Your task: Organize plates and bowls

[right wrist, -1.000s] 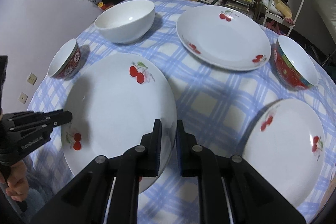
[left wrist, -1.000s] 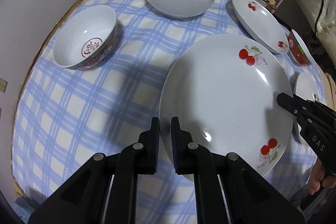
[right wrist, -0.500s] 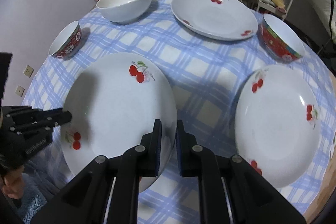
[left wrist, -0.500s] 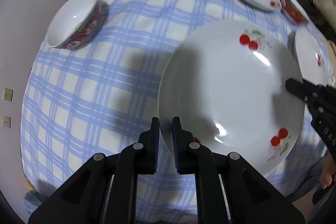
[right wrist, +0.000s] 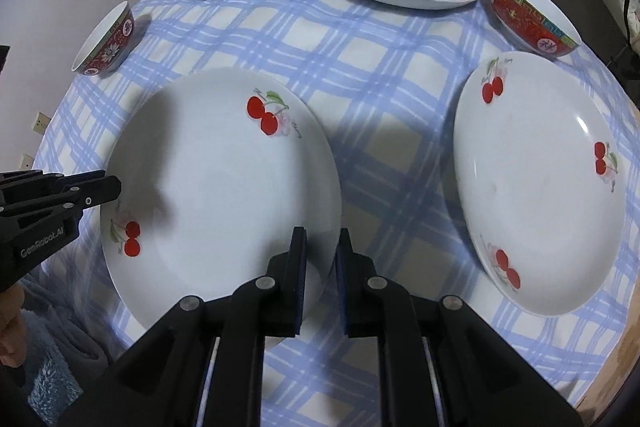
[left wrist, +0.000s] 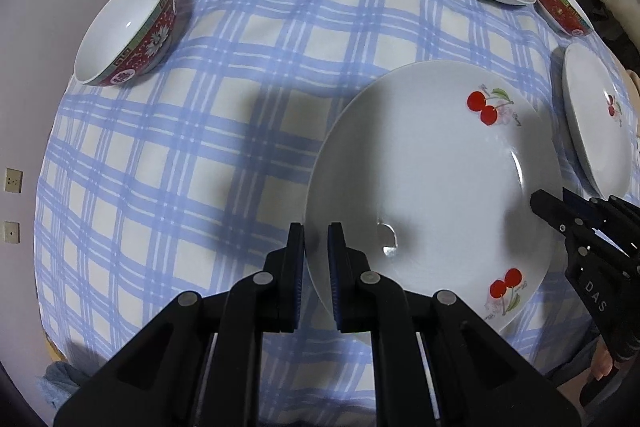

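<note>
My left gripper (left wrist: 316,243) and right gripper (right wrist: 321,247) each have their jaws nearly closed, pinching opposite rims of the cherry plate (right wrist: 216,187) at the bench's near edge. Bare checked cloth (left wrist: 180,147) lies beyond; another plate (right wrist: 540,183) sits near the right edge, bowls farther back.

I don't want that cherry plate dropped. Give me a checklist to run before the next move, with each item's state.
1. Left gripper straddles the held cherry plate's rim: ok.
2. Right gripper straddles the opposite rim: ok.
3. Pads pressing firmly on the rim: cannot tell.
4. Plate lifted off the tablecloth: cannot tell.
5. Neighbouring cherry plate lies flat and bare, ready for stacking: ok.
6. Red bowl sits apart from that plate: ok.
</note>
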The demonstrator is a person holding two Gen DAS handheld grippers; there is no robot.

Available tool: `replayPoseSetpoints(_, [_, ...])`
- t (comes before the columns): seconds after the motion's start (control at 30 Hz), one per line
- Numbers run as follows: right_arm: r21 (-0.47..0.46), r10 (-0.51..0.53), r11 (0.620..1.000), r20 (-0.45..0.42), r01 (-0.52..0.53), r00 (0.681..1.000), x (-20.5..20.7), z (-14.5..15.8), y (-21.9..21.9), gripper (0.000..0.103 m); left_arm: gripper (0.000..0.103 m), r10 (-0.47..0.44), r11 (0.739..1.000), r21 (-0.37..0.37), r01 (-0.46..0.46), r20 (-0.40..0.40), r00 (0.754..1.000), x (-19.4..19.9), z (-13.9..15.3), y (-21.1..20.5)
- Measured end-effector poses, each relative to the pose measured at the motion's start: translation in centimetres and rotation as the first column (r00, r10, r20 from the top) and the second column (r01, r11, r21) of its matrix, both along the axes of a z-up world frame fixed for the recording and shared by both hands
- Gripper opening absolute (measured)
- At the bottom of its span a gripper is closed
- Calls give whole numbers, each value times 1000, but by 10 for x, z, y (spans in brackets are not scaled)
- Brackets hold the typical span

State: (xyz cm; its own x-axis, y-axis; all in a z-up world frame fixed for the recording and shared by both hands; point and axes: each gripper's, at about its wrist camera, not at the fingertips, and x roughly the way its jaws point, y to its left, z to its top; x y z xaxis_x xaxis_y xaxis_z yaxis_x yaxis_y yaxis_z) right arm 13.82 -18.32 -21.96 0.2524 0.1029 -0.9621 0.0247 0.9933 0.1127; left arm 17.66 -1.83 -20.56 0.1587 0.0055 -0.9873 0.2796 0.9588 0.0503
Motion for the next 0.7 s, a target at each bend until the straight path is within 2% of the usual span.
replayPoseSetpoints(0.7, [-3,-8,1000,-26,8,1000,3,-4,2,17,11,4,1000,5,-4,-13,1000,-1,-1,2])
